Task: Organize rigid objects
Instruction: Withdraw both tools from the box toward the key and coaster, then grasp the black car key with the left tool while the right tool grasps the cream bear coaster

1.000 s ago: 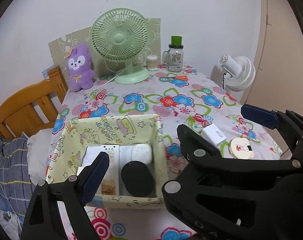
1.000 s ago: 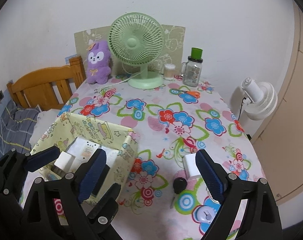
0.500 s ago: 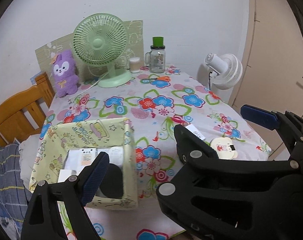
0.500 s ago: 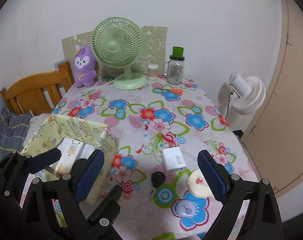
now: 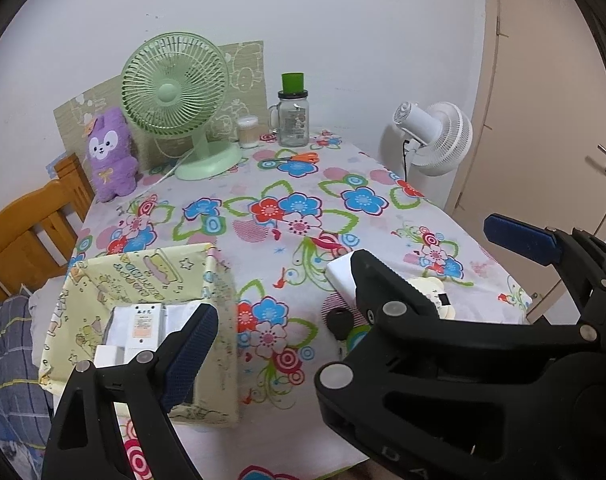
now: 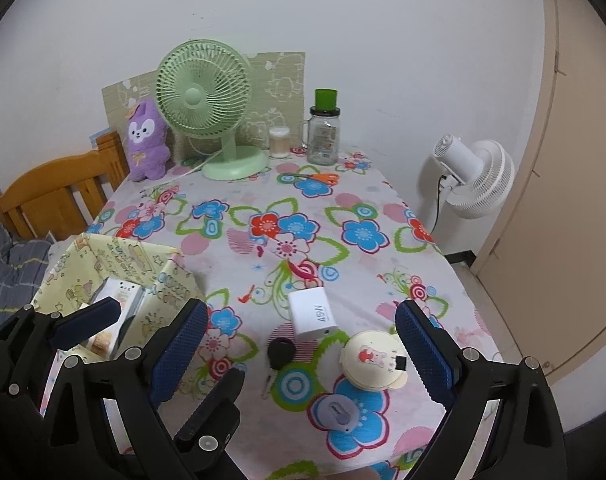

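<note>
Partly sorted: some items boxed, four still loose on the table.

The yellow box at left holds white packages; right of it lie the key, white charger, round cream case and grey disc. Left tool and right tool both gape wide, empty.

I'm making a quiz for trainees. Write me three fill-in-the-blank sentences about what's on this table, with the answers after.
1. The number printed on the white charger is ____.
2. The plush toy beside the green fan is ____ in colour.
3. The black key lies on the tablecloth, outside the yellow ____.

Missing words: 45W; purple; box
</note>
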`<state>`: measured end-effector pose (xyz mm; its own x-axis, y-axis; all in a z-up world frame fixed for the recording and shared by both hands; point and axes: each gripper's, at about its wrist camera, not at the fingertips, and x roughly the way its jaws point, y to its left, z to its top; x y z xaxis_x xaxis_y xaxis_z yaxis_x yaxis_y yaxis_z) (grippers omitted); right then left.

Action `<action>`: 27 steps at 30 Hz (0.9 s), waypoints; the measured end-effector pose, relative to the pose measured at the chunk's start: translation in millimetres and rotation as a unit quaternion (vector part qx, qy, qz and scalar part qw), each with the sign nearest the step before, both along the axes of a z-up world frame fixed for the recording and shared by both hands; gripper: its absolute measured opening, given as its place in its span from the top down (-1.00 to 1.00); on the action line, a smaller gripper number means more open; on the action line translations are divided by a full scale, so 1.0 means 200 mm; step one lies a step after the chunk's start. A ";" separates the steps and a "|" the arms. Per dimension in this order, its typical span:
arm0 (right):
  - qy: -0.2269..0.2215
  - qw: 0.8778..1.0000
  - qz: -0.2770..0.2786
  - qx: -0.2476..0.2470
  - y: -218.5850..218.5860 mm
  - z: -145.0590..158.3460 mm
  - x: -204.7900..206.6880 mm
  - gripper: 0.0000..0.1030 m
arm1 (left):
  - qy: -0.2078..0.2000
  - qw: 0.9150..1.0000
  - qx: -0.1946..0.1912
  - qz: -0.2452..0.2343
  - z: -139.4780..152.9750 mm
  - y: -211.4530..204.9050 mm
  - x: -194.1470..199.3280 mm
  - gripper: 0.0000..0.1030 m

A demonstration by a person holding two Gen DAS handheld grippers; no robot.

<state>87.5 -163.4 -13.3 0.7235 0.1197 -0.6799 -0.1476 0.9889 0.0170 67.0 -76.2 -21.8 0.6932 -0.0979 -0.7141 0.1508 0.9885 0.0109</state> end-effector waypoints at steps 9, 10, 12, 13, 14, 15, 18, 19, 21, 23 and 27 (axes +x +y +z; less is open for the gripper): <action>0.002 1.000 -0.015 0.007 -0.12 -0.04 0.01 -0.87 | -0.002 1.000 0.004 -0.009 -0.02 -0.12 0.02 -0.80; 0.001 1.000 -0.017 0.007 -0.13 -0.04 0.01 -0.87 | -0.003 1.000 0.003 -0.010 -0.03 -0.13 0.03 -0.80; 0.001 1.000 -0.019 0.005 -0.15 -0.05 0.02 -0.87 | -0.001 1.000 0.001 -0.011 -0.04 -0.15 0.03 -0.80; 0.002 1.000 -0.020 0.004 -0.16 -0.06 0.02 -0.87 | 0.001 1.000 0.000 -0.012 -0.05 -0.16 0.04 -0.80; 0.003 1.000 -0.022 0.004 -0.17 -0.06 0.03 -0.87 | 0.002 1.000 0.000 -0.013 -0.06 -0.17 0.05 -0.80; 0.005 1.000 -0.023 0.003 -0.18 -0.07 0.03 -0.87 | 0.004 1.000 -0.001 -0.014 -0.07 -0.18 0.05 -0.80; 0.010 1.000 -0.028 0.005 -0.22 -0.10 0.05 -0.87 | 0.007 1.000 -0.001 -0.014 -0.09 -0.21 0.07 -0.80; 0.011 1.000 -0.028 0.005 -0.22 -0.11 0.05 -0.87 | 0.008 1.000 -0.001 -0.014 -0.10 -0.21 0.07 -0.80; 0.013 0.999 -0.030 0.005 -0.24 -0.13 0.07 -0.87 | 0.008 1.000 0.000 -0.014 -0.12 -0.23 0.08 -0.80; 0.011 0.999 -0.030 0.005 -0.25 -0.15 0.07 -0.87 | 0.009 1.000 0.000 -0.016 -0.13 -0.24 0.09 -0.80; 0.016 0.999 -0.031 0.004 -0.28 -0.19 0.09 -0.87 | 0.015 1.000 -0.001 -0.017 -0.17 -0.27 0.12 -0.80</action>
